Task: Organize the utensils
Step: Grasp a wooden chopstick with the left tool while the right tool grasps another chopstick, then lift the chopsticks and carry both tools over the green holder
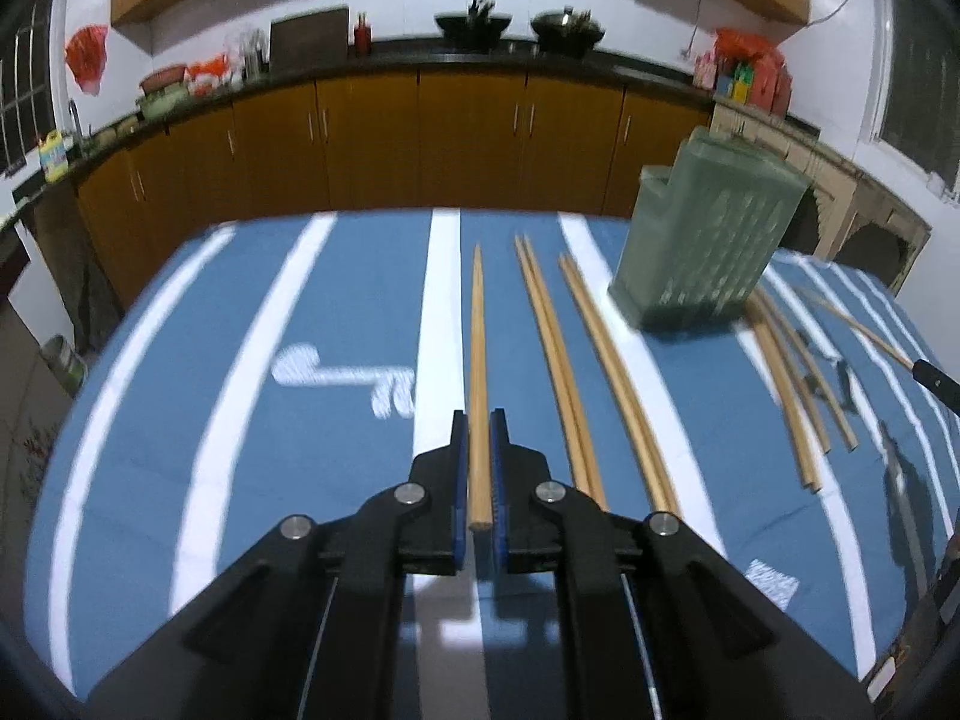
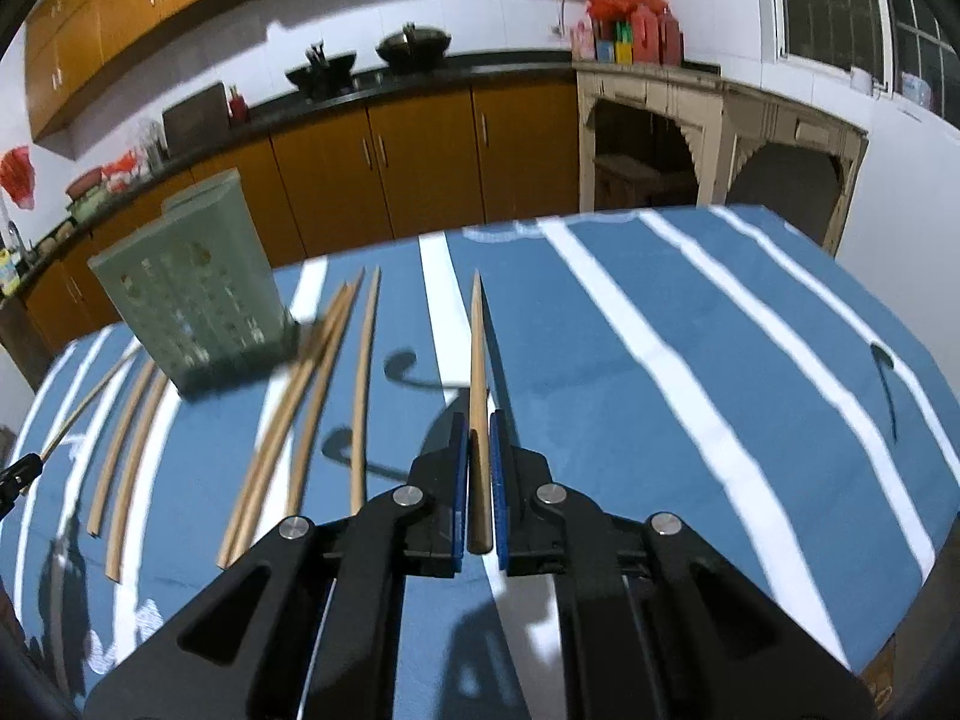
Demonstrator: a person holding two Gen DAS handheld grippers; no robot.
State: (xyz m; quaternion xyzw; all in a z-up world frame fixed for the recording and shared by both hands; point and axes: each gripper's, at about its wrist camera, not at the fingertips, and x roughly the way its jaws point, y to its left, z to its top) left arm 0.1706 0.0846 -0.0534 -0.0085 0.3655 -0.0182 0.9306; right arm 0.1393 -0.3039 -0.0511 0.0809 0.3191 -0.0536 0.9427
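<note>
My left gripper (image 1: 478, 423) is shut on a wooden chopstick (image 1: 477, 360) that points forward over the blue striped tablecloth (image 1: 336, 324). My right gripper (image 2: 478, 423) is shut on another wooden chopstick (image 2: 477, 372), held above the cloth. A green perforated utensil holder (image 1: 702, 240) stands at the far right in the left wrist view, and it shows at the far left in the right wrist view (image 2: 192, 300). Several loose chopsticks (image 1: 564, 360) lie on the cloth beside the holder; they also show in the right wrist view (image 2: 300, 408).
More chopsticks (image 1: 792, 396) lie right of the holder. The table's far edge faces brown kitchen cabinets (image 1: 420, 138) with woks on the counter. A beige arched cabinet (image 2: 720, 138) stands at the right. The other gripper's tip (image 1: 936, 381) shows at the right edge.
</note>
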